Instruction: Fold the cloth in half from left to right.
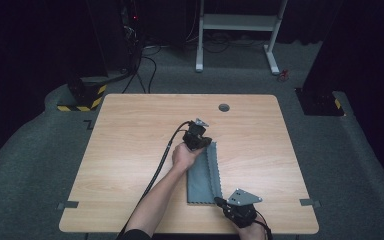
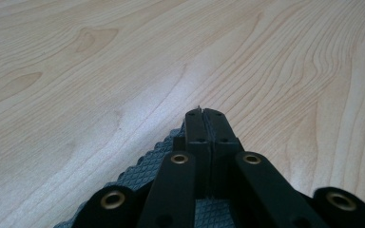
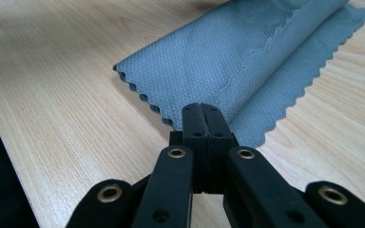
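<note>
Two grippers are seen over a wooden table [image 1: 130, 150], on which a grey cloth [image 1: 202, 175] lies folded lengthwise near the person's edge. The left gripper [image 1: 206, 144] is clamped on the cloth's far end, the right gripper [image 1: 220, 201] on its near corner, each with jaws pressed together. A slip is judged likely: only thin edge fabric is pinched, so uneven pulling could free a corner and undo the fold.

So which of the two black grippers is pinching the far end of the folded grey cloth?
The left gripper, held at the far end of the grey scallop-edged cloth. The right gripper grips the near corner by the table's front edge.
</note>
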`<action>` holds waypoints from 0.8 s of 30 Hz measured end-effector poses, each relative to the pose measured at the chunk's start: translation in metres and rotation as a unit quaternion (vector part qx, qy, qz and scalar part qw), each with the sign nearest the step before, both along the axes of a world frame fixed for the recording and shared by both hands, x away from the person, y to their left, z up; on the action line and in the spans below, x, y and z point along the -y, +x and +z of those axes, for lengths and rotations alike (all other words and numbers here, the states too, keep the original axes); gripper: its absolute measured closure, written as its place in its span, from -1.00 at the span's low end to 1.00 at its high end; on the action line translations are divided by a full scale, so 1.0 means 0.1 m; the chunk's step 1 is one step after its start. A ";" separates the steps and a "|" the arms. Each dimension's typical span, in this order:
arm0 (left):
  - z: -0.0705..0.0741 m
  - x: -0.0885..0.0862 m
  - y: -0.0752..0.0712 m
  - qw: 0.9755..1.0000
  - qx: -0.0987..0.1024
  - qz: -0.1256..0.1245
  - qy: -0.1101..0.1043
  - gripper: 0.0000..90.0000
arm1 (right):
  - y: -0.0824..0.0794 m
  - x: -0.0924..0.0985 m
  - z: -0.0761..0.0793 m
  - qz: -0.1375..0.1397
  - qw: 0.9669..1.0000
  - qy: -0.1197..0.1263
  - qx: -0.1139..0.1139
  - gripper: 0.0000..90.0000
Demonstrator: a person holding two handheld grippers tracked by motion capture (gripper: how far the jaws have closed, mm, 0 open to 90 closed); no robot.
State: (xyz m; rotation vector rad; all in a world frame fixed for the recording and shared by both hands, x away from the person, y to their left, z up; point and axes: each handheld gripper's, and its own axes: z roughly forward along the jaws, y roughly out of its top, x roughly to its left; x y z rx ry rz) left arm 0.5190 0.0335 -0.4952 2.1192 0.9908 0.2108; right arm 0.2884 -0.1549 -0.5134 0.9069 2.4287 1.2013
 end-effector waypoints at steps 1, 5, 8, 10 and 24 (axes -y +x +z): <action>-0.01 0.01 0.00 1.000 -0.002 0.000 0.001 0.99 | 0.00 0.01 -0.01 -0.001 1.000 -0.001 -0.001 1.00; -0.05 0.05 0.01 1.000 -0.006 0.000 0.005 0.98 | 0.00 0.04 -0.02 -0.006 1.000 -0.002 -0.002 1.00; -0.08 0.07 0.02 1.000 -0.006 0.000 0.006 0.98 | 0.01 0.06 -0.02 -0.008 1.000 -0.003 -0.006 1.00; -0.09 0.09 0.02 1.000 -0.005 0.003 0.005 0.96 | 0.01 0.06 -0.03 -0.007 1.000 -0.005 -0.008 1.00; 0.13 -0.18 -0.06 0.998 0.040 0.042 -0.007 0.20 | 0.16 0.16 0.05 -0.039 0.999 -0.006 0.000 0.59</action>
